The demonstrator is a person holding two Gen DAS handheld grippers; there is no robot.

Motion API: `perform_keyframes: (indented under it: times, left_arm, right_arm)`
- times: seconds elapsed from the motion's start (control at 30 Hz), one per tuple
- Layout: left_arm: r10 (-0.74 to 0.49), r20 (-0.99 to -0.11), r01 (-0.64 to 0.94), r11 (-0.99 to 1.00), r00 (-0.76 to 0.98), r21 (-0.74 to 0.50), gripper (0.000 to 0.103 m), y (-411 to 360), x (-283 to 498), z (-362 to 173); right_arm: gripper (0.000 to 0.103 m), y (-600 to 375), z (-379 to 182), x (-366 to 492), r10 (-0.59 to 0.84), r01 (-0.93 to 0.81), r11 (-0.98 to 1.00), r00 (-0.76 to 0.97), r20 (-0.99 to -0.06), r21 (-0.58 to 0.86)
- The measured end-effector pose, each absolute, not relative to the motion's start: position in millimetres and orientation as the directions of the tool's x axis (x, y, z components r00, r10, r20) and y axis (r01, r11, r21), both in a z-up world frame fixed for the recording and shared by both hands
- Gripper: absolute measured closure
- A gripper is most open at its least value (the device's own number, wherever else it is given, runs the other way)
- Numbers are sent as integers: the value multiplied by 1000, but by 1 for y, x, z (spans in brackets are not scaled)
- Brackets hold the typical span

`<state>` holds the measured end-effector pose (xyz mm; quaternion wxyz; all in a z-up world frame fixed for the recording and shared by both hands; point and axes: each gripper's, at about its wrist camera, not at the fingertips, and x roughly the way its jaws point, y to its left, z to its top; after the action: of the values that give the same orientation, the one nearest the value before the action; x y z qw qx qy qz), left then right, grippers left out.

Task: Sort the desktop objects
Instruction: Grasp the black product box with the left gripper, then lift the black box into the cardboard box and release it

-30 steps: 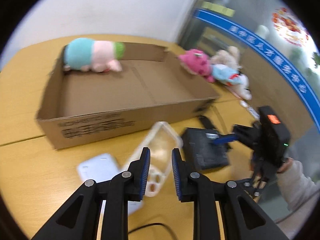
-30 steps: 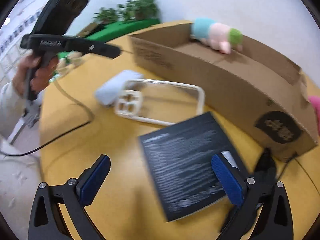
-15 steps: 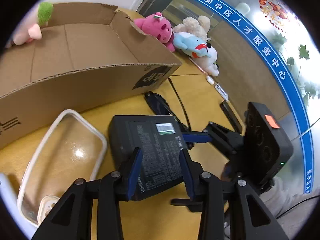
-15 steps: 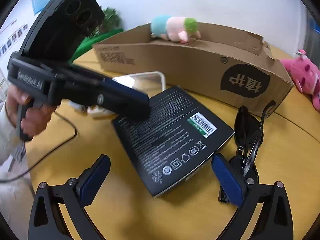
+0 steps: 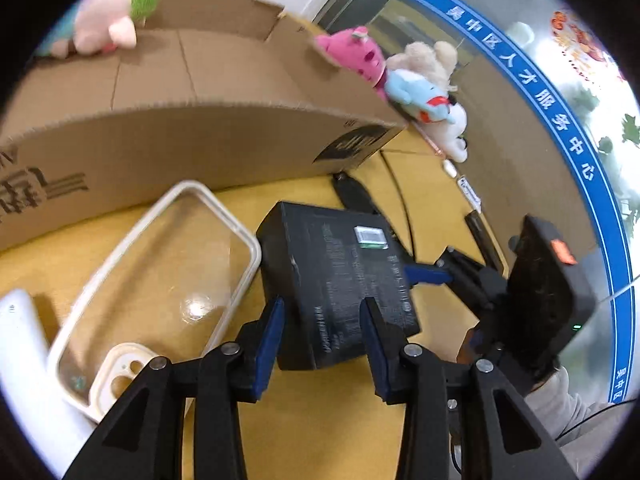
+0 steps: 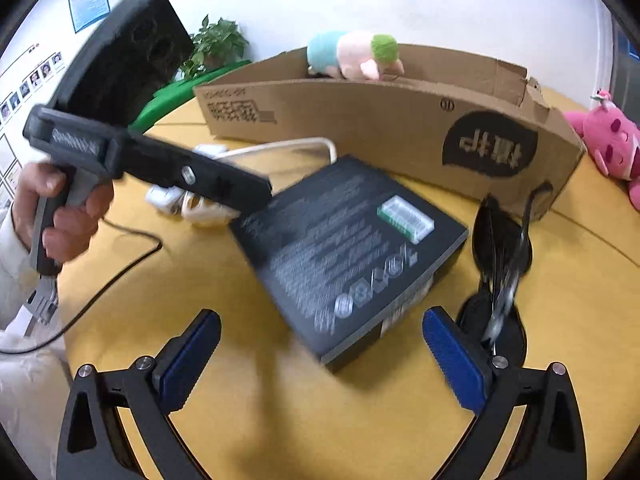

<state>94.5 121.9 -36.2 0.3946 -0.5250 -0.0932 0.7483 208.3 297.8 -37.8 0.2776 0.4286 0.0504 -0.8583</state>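
A flat black box lies on the yellow table, also in the right wrist view. My left gripper is open with its jaws on either side of the box's near end. My right gripper is wide open at the box's other end, empty. A clear phone case lies left of the box. Black sunglasses lie to the box's right. A white object lies at the far left. A long cardboard box stands behind, with a pastel plush inside.
A pink plush and white and blue plush toys lie beyond the carton's right end. A black cable runs over the table at the left. A dark object lies near the table's far right.
My left gripper opened wider and moved forward around the black box's end. My right gripper came closer to the box, whose right end now looks a little raised.
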Motion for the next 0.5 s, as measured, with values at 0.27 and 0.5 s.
perform_keyframes:
  times: [0.27, 0.5]
  left_arm:
    - [682, -728, -535, -640, -66, -551, 58, 142, 110, -43]
    - [718, -694, -486, -625, -51, -611, 54, 140, 103, -54]
  right_arm:
    - [0, 299, -42, 198, -394, 458, -877, -510, -765, 147]
    - [1, 312, -45, 222, -419, 489, -859, -498, -759, 153]
